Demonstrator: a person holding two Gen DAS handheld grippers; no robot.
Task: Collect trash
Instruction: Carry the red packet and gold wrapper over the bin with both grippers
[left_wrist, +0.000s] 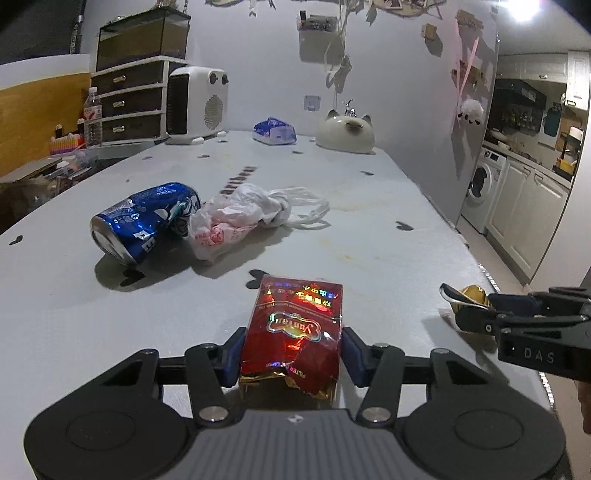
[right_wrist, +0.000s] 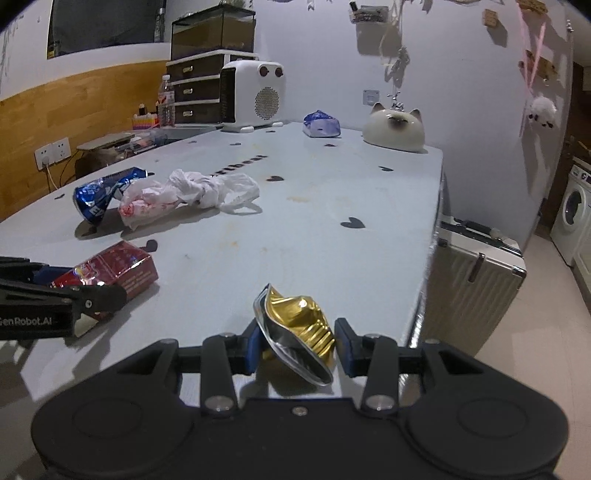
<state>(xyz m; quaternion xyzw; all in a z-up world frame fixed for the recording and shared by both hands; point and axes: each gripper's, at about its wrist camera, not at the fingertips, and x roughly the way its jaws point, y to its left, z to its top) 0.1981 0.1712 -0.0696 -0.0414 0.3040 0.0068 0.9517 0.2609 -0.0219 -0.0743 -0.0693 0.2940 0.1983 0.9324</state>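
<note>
My left gripper is shut on a crumpled red cigarette pack, its blue pads pressed on both sides; the pack also shows in the right wrist view. My right gripper is closed around a crushed gold can; the left pad touches it, a small gap shows at the right pad. The gold can also shows in the left wrist view. A dented blue can and a crumpled white plastic bag lie further back on the table.
A white heater, a blue tissue pack and a cat-shaped ceramic stand at the table's far end. A drawer unit and water bottle are at the left. A silver suitcase stands right of the table edge.
</note>
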